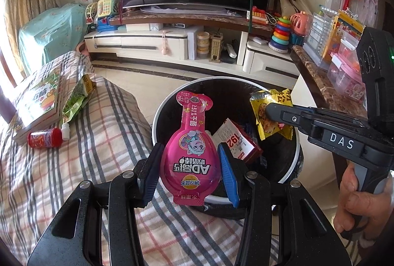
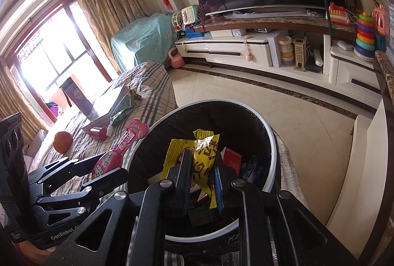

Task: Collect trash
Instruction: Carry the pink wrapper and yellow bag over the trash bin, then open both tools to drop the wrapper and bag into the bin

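Observation:
My left gripper is shut on a pink bottle-shaped snack wrapper, held at the near rim of a round bin lined with a black bag. My right gripper is shut on a crumpled yellow snack wrapper and holds it over the bin's mouth. In the left wrist view that right gripper reaches in from the right with the yellow wrapper. The left gripper and pink wrapper show at the left of the right wrist view. A red and white box lies inside the bin.
On the plaid-covered sofa lie a green snack bag, a red bottle, a small white bottle, a book and an orange. A TV cabinet with toys stands behind; a marble-topped shelf is at right.

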{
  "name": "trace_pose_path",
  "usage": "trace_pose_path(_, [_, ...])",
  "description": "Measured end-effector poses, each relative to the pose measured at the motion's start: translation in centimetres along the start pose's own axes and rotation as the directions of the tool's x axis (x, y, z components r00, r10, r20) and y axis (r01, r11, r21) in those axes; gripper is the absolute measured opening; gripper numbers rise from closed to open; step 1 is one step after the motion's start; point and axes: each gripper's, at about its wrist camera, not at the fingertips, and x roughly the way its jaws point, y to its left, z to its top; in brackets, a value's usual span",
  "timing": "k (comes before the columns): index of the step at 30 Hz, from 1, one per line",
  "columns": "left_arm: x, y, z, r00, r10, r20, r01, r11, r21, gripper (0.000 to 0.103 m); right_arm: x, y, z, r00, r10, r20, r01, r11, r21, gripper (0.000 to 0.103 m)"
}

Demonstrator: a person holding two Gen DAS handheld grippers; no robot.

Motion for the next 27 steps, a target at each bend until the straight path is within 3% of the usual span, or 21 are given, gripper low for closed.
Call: trace_pose_path(27, [1.3, -0.2, 0.8, 1.0, 0.01, -0.024, -0.01, 1.0, 0.009, 0.045, 1.5, -0.5, 0.9, 0.999, -0.017, -0.046, 0.017, 1.0, -0.004, 0.02])
